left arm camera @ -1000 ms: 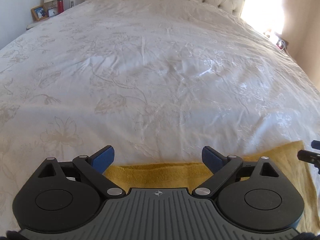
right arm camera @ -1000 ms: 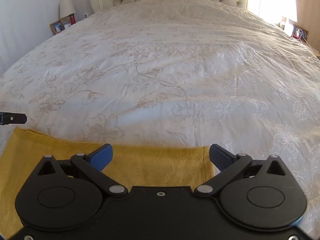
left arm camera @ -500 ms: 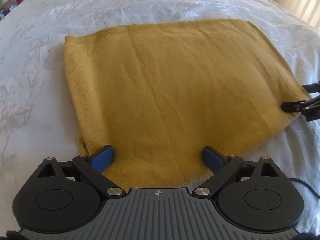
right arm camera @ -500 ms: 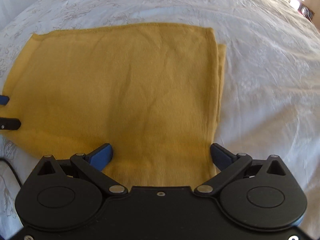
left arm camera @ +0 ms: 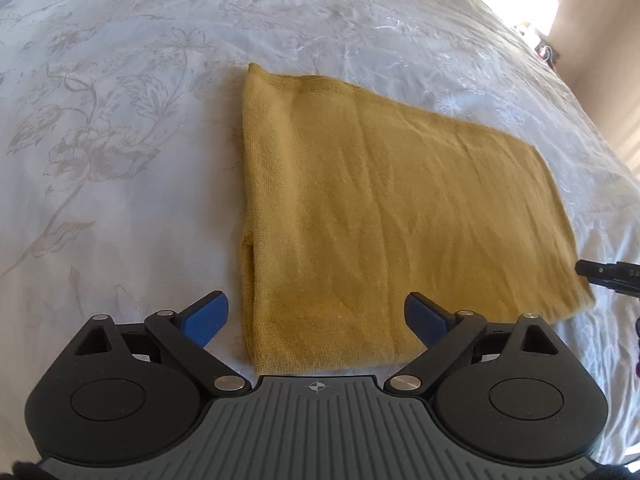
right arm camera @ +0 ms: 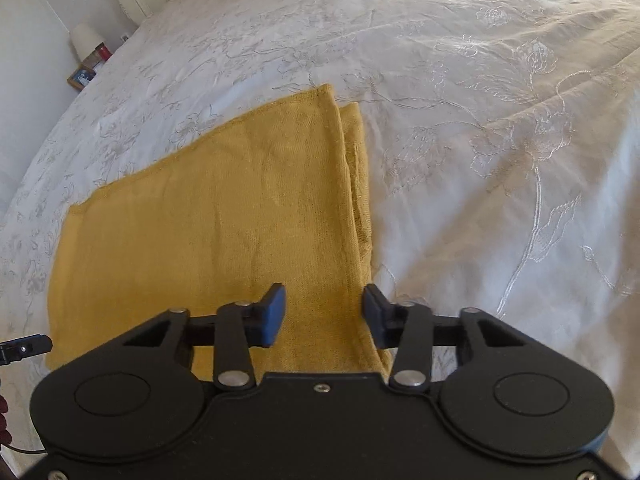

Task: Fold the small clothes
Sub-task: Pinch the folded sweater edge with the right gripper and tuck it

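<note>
Right wrist view, entries by size. Bed: white embroidered cover, fills both views; a second ago it was nearly all I saw, my tongs tipped toward the headboard. Cloth: mustard knit, flat on the bed, already folded over, its doubled right edge showing two layers; now it lies in full view under both tongs. Left tongs: wide, straddling the cloth's near left corner, nothing pinched. Right tongs: just been closing, now about half as wide, near right edge between the pads, though I cannot tell that they press it. I judge the next fold starts from these near corners; the left must close too.
</note>
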